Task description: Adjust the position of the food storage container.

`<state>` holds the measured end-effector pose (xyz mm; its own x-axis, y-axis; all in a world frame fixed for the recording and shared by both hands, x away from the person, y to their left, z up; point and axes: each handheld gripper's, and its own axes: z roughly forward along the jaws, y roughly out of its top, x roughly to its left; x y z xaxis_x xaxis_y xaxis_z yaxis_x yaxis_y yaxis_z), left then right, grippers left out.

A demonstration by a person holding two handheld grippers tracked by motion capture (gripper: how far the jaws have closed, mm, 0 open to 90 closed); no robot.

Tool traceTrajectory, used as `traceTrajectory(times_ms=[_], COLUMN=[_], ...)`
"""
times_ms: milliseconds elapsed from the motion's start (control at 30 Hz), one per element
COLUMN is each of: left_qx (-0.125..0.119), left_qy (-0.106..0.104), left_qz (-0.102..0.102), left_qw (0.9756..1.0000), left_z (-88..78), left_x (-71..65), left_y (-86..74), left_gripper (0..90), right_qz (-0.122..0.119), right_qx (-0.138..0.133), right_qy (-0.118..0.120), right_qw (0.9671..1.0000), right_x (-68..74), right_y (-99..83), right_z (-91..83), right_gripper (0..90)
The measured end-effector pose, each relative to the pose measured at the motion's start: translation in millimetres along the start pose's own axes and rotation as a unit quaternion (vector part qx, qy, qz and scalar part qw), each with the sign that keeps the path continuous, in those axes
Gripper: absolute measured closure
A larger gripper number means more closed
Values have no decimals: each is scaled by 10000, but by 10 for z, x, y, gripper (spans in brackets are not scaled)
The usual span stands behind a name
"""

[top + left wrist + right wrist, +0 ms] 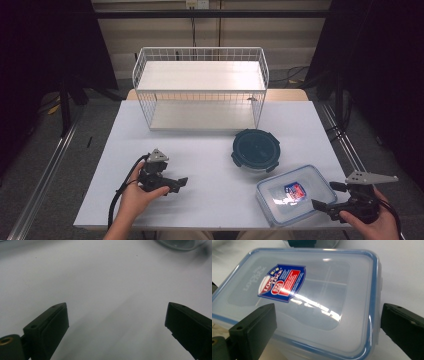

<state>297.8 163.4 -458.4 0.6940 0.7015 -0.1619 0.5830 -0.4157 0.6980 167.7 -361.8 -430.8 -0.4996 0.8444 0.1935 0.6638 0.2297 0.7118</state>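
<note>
At the near right corner of the table (210, 150), my right gripper (327, 206) stands open, jaws straddling the rectangular container (312, 302) without pressing; nothing lifted yet; my left gripper (176, 184) hangs open, empty; all 2 containers remain outside the wire basket (200, 90).

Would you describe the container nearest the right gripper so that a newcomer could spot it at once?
Start at the white wire rack at the table's far edge, then come toward the person's right side. Past the round dark-lidded container lies the rectangular container, in front of the right gripper. It alone has a clear lid, a blue rim and a red-and-blue sticker.
</note>
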Motion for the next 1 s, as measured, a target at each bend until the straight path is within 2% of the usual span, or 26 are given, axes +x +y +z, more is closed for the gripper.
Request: traceTrajectory(times_ms=[33, 67, 133, 267, 400, 467, 533, 567, 600, 700, 800, 900, 933, 1000], left_qx=[0, 77, 90, 118, 99, 118, 95, 106, 190, 194, 94, 128, 206, 211], left_qy=[0, -25, -26, -21, -24, -15, -8, 1, 1, -3, 23, 13, 13, 15], left_qz=[0, 91, 99, 113, 100, 90, -6, 1, 119, 109, 20, 39, 131, 117], left_qw=[10000, 9999, 9999, 9999, 9999, 9999, 10000, 9999, 9997, 9998, 10000, 9999, 9997, 9997], left_z=[0, 3, 13, 32, 28, 29, 42, 45, 38, 36, 37, 36, 27, 19], left_x=[0, 6, 5, -5, -20, -19, -31, -32, -20, -27, -42, -39, -29, -32], left_y=[0, 13, 17, 24, 26, 25, 21, 20, 23, 25, 23, 21, 23, 20], left_gripper=[49, 50, 50, 51, 53, 54, 54, 54, 55, 56, 57, 57, 57, 57], right_qz=[0, 45, 121, 100, 62, 91, 52, 90, 152, 171, 319, 396, 408, 442], right_qx=[0, 15, -31, -53, 26, 59, 100, 114, 141, 131, 123, 105, 119, 90], right_qy=[0, 55, 135, 162, 22, 61, 128, 191, 220, 210, 123, 100, 133, 203], right_qw=[10000, 10000, 9998, 9998, 10000, 9999, 9999, 9997, 9995, 9995, 9993, 9991, 9990, 9988], right_x=[0, -20, -33, -38, 8, 33, 64, 88, 114, 149, 185, 178, 166, 119], right_y=[0, -35, -58, -64, -38, -29, -16, -5, 6, 28, 54, 54, 55, 51], right_z=[0, -1, -18, -18, 4, 14, 37, 61, 82, 121, 154, 166, 166, 129], right_gripper=[5, 6, 8, 3, 1, 2, 4, 6, 3, 3, 11, 14, 26, 87])
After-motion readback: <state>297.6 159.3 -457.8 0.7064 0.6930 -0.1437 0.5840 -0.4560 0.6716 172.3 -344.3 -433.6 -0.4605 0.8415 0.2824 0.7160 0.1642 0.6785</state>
